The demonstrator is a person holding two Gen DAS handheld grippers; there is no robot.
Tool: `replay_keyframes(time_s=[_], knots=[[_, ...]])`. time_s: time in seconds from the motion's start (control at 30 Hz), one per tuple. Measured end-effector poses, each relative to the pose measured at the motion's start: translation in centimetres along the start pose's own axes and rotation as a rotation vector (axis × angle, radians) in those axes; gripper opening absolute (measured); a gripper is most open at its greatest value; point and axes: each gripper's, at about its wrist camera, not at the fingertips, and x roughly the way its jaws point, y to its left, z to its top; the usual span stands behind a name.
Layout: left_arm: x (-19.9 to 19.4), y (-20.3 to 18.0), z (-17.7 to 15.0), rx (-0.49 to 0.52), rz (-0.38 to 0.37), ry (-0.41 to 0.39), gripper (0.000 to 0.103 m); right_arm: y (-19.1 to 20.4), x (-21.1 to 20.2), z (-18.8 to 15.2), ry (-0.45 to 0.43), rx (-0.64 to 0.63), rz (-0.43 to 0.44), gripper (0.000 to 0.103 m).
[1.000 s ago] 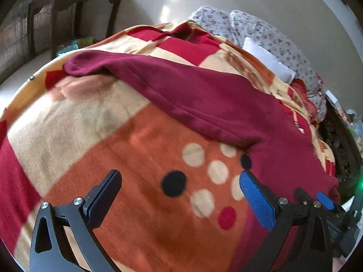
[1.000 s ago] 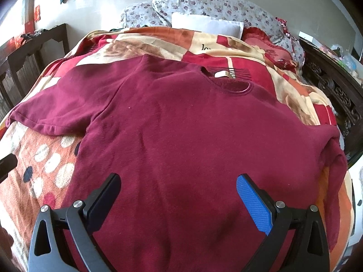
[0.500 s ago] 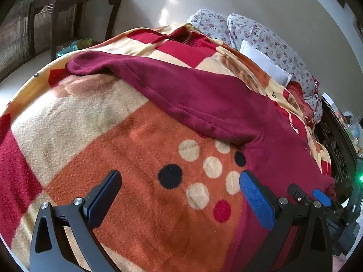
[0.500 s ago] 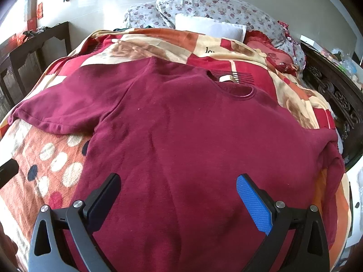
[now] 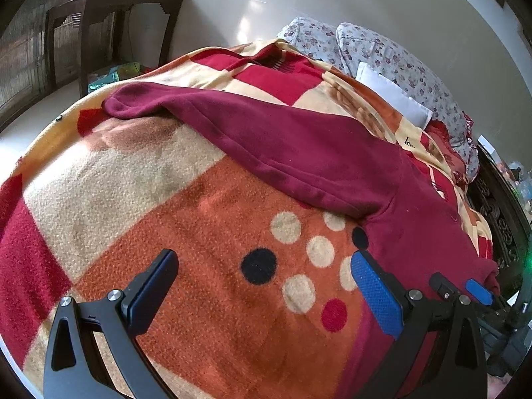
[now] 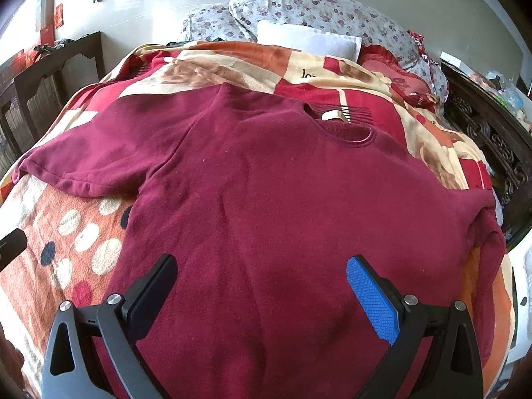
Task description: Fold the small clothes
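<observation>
Fleece is covering the whole bed [image 6: 498, 153], a thick patterned blanket [image 5: 199, 232] in orange, cream and red, and its pile is the first risk: any gripper dipping too low is likely to be pinching blanket along with cloth, so the fold would be dragging the bedding up with it.

Lying flat on that blanket, front up, is the maroon shirt [image 6: 282, 199], collar [image 6: 345, 129] pointing toward the pillows [image 6: 316, 10]. Its body is filling the middle of the right wrist view. One sleeve [image 5: 232, 126] is stretching out over the blanket toward the bed's left edge, while the opposite sleeve [image 6: 488, 232] is drooping over the right edge; that hanging weight could be pulling the shirt sideways once one side is lifted, leaving the fold crooked.

The right gripper [image 6: 262, 286] is hovering over the lower body of the shirt, jaws spread wide and holding nothing. Closing there would be bunching a single layer mid-panel rather than catching a hem or seam, which I judge would be wrinkling the fabric instead of folding it.

The left gripper [image 5: 262, 282] is likewise gaping and empty, poised above the dotted blanket patch beside the shirt's side seam, not over the shirt itself; a grasp from here would be taking blanket only.
</observation>
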Motion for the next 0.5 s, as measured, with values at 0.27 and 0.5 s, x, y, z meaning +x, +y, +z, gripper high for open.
replay_keyframes(time_s=[0.27,0.5], knots=[[0.8,3.1,2.6,-0.083,-0.004,0.018,0.103,0.2,0.0,0.1,0.001,-0.006,0.006,0.103],[2.4,11.2,9.0,-0.381,0.069,-0.037,0.103,-0.1,0.3,0.3,-0.004,0.010,0.044,0.103]])
